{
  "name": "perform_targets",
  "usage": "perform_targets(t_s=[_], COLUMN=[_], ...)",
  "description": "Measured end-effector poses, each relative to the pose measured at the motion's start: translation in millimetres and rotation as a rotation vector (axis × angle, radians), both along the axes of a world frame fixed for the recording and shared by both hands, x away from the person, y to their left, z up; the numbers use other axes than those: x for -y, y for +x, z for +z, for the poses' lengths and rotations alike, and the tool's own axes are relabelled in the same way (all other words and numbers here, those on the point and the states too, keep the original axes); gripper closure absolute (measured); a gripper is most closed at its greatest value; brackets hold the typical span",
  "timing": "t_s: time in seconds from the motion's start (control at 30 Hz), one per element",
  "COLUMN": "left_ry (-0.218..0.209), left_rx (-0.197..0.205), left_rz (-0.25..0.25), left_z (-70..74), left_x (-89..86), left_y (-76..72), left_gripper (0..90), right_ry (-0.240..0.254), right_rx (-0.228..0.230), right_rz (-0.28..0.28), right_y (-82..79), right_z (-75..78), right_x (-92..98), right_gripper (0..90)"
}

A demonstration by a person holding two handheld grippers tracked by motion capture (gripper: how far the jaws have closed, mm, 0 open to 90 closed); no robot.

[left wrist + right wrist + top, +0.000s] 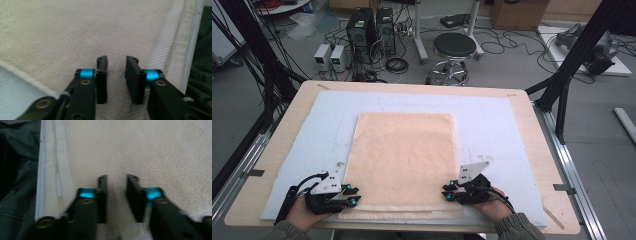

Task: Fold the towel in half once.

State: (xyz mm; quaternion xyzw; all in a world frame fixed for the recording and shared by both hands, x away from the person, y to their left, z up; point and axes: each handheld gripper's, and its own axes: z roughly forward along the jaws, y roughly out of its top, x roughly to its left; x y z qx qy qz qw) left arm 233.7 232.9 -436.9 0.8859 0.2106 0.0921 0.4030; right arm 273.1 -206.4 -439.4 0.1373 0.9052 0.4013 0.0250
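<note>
This is looking like a robotics or recording lab rather than a home. A plain wooden table [532,150] is standing on a grey floor [512,65] where loose black cables [507,47] are trailing everywhere. Two desktop computer towers [372,30] are sitting directly on the floor beyond the table, with two small bench power units [331,56] lying beside them. A round black stool [454,47] on a chrome base is waiting nearby. Black metal frame struts [577,55] are rising at the table's sides, and cardboard boxes [517,12] are resting against the far wall.
</note>
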Motion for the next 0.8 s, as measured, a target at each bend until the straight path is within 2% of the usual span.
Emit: perform_targets(t_s=[0.07,0.1,0.17,0.23,0.37,0.4,0.47,0.5,0.57,0.6,0.8], left_ry=[0.019,0.022,0.015,-0.007,-0.020,-0.023,-0.022,-0.033,-0.052,-0.053,-0.089], left_rx=[0.004,0.005,0.012,0.011,0.011,0.012,0.023,0.027,0.035,0.044,0.077], left_rz=[-0.004,-0.004,-0.004,-0.007,-0.030,-0.023,0.015,0.035,0.067,0.078,0.156], left_z=[2.0,2.6,4.9,9.6,15.9,16.8,17.9,18.3,20.5,22.1,29.8], left_x=[1.8,2.6,1.9,-1.2,-5.9,-7.0,-8.2,-8.6,-8.7,-8.8,-10.6], left_y=[0.0,-0.4,-3.1,-7.2,-15.0,-14.2,-10.1,-7.9,-3.1,-0.7,16.5], left_gripper=[86.2,87.4,88.3,88.4,87.6,85.8,69.9,67.0,60.2,56.7,44.5], right_ry=[-0.007,-0.010,-0.008,0.012,0.036,0.042,0.061,0.069,0.085,0.090,0.117], right_rx=[-0.005,0.005,0.002,0.004,-0.002,0.003,0.000,0.008,-0.004,0.009,0.022], right_rz=[0.013,0.023,0.030,0.032,0.044,0.037,0.008,-0.019,-0.049,-0.062,-0.160], right_y=[0.3,0.5,-1.6,-5.9,-16.1,-16.9,-13.6,-11.2,-4.3,-0.6,22.6], right_z=[1.7,2.6,5.8,10.6,19.0,20.0,21.1,21.3,22.2,23.2,30.1], right_x=[-0.3,-0.3,0.5,3.8,10.1,10.7,11.3,11.6,12.2,12.3,16.1], right_gripper=[87.2,88.0,89.7,89.6,89.0,83.4,74.7,69.1,65.3,62.2,45.3])
